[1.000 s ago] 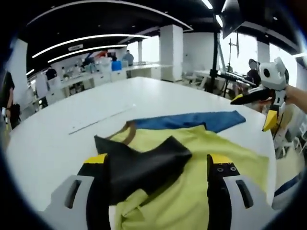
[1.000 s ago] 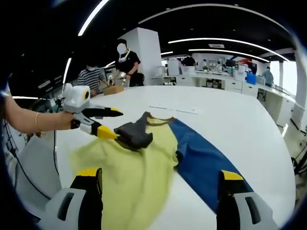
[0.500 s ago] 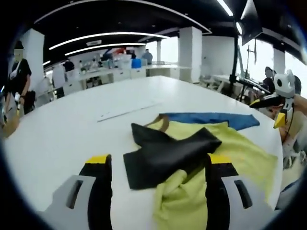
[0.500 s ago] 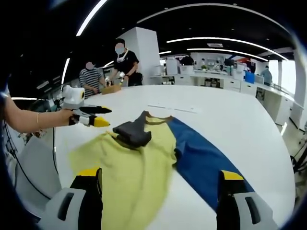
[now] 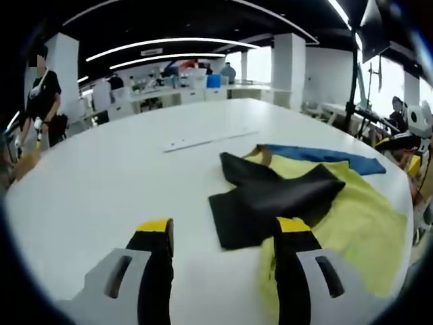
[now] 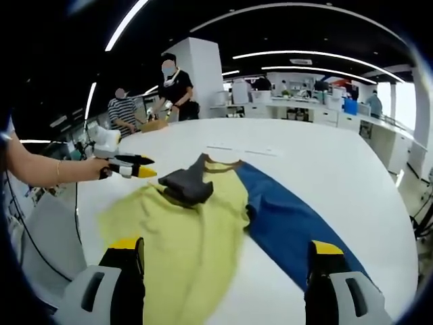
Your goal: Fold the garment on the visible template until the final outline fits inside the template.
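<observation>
A yellow garment [image 6: 189,230] with a brown collar [image 6: 220,162] lies flat on the white table [image 6: 352,176]. Its black sleeve [image 6: 184,184] is folded over the yellow body. A blue cloth strip [image 6: 284,223] runs along one side of the garment. In the left gripper view the black sleeve [image 5: 270,203] lies just past my left gripper [image 5: 224,227], which is open and holds nothing. The yellow body [image 5: 358,217] and the blue strip [image 5: 325,154] lie beyond. My right gripper [image 6: 226,247] is open over the garment's near edge. The left gripper [image 6: 132,167] hovers beside the sleeve, held by a hand.
A thin white strip [image 5: 210,139] lies on the table beyond the collar. Two people [image 6: 177,88] stand at the table's far side, with desks and shelving behind. The table edge [image 6: 406,271] runs close by the blue strip. The right gripper [image 5: 413,135] shows at the far right.
My left gripper has let go of the black sleeve and drawn back from the garment. The sleeve now lies flat on the yellow body. The right gripper has stayed put.
</observation>
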